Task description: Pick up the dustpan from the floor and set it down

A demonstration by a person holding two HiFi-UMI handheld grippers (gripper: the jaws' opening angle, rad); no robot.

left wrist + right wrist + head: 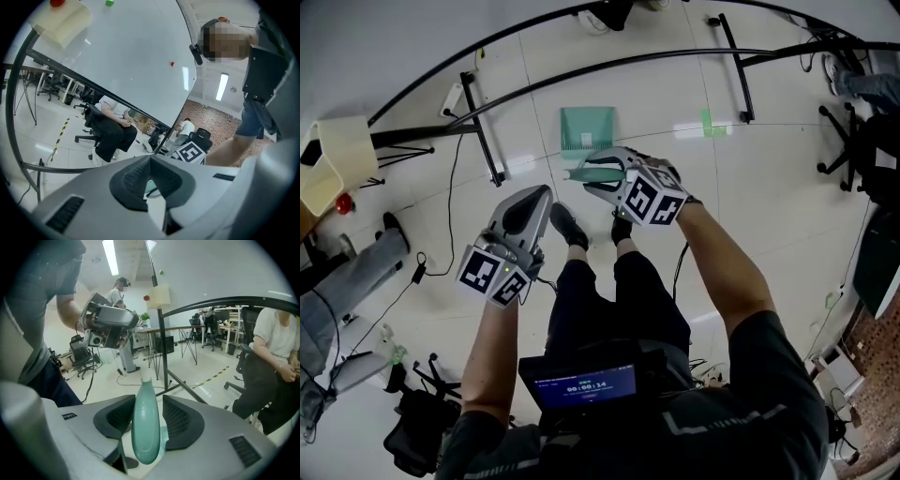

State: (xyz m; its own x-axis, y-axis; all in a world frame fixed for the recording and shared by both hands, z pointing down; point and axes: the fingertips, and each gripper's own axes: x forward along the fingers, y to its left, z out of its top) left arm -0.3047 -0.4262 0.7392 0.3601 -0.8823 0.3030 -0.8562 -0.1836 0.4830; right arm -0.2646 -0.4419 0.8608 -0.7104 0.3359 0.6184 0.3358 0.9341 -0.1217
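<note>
The green dustpan [587, 128] lies with its pan on the pale floor ahead of my feet, and its handle [598, 173] reaches back into my right gripper [592, 174]. In the right gripper view the smooth green handle [145, 427] stands upright between the two black pads [180, 420]. It leans against the left pad, with a thin gap at the right one, so the right gripper [146, 401] is open around it. My left gripper [536, 197] hangs to the left, apart from the dustpan. Its jaws meet at the tips and hold nothing [150, 159].
Black curved frame bars [581, 70] arc over the floor beyond the dustpan, with straight legs [483, 131] on either side. A green tape mark [707, 122] lies to the right. A cream box [342, 155] and a seated person's leg [352, 281] are at left. Cables trail near my shoes [567, 225].
</note>
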